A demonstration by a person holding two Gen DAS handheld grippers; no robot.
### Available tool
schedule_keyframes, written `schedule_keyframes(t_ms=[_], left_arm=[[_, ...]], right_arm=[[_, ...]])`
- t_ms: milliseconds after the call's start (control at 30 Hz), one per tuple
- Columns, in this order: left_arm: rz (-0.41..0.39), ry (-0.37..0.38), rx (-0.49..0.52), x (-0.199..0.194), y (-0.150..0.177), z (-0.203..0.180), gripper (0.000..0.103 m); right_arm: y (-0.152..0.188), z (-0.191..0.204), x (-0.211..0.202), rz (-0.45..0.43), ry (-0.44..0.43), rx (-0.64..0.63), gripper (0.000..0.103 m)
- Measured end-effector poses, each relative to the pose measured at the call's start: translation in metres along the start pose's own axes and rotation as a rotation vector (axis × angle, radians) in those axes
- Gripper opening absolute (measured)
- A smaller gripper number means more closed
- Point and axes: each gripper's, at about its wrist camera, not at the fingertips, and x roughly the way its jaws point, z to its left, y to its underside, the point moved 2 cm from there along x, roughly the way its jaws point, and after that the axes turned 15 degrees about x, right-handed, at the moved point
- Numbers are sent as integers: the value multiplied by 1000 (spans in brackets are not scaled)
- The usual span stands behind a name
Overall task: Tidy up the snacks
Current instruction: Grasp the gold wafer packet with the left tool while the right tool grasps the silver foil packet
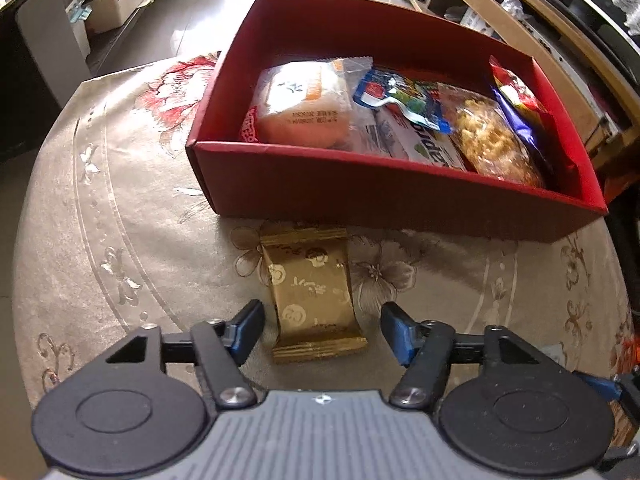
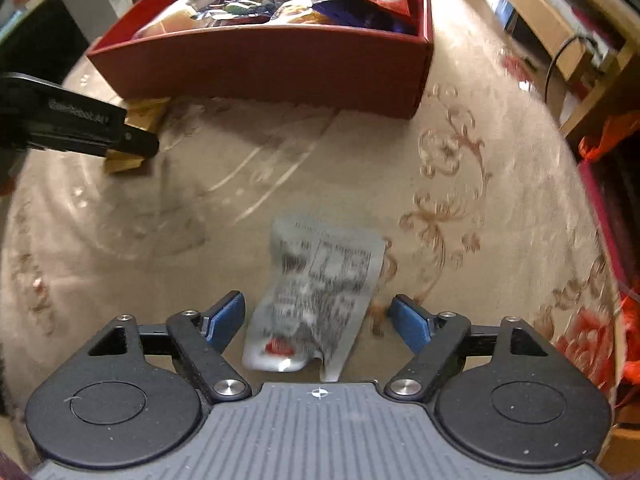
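A gold snack packet [image 1: 316,292] lies on the flowered tablecloth just in front of the red box [image 1: 360,192]. My left gripper [image 1: 323,316] stands open astride the packet's near end, with a gap at each blue pad. The box holds a bun packet [image 1: 304,104], a blue pouch [image 1: 400,100] and a bag of yellow puffs [image 1: 492,140]. In the right wrist view a silver printed packet [image 2: 320,292] lies between the open fingers of my right gripper [image 2: 318,304], untouched. The left gripper [image 2: 80,124] shows there at the left over the gold packet [image 2: 124,164], near the red box [image 2: 280,68].
The round table's cloth [image 1: 120,220] has embroidered flowers and drops off at its edges. A wooden shelf unit [image 1: 532,40] stands to the right. A cardboard box [image 1: 112,8] and cabinets sit on the floor beyond. Red items [image 2: 612,132] lie at the right edge.
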Motion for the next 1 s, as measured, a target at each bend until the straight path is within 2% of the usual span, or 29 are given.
schedule_keyframes(t_ms=[67, 100, 200, 300, 433, 533, 700, 1000], left_arm=[[-1, -8, -5, 1, -2, 1, 63], [-2, -14, -1, 2, -2, 0, 63], [3, -44, 31, 3, -2, -6, 62], [8, -89, 74, 4, -1, -12, 50], [16, -65, 64, -1, 4, -13, 42], [17, -65, 68, -5, 8, -14, 40], [17, -49, 81, -11, 15, -18, 39], [13, -28, 72, -20, 27, -17, 39]], right_arm=[[4, 8, 3, -17, 52, -37, 81], [8, 11, 2, -34, 58, -58, 74], [14, 12, -4, -50, 46, -70, 66], [20, 8, -7, -44, 36, -57, 64], [25, 8, -14, -55, 25, -46, 64], [23, 6, -21, -74, 7, -23, 64], [16, -5, -29, -99, -20, 30, 64], [13, -2, -35, -115, -48, 34, 64]])
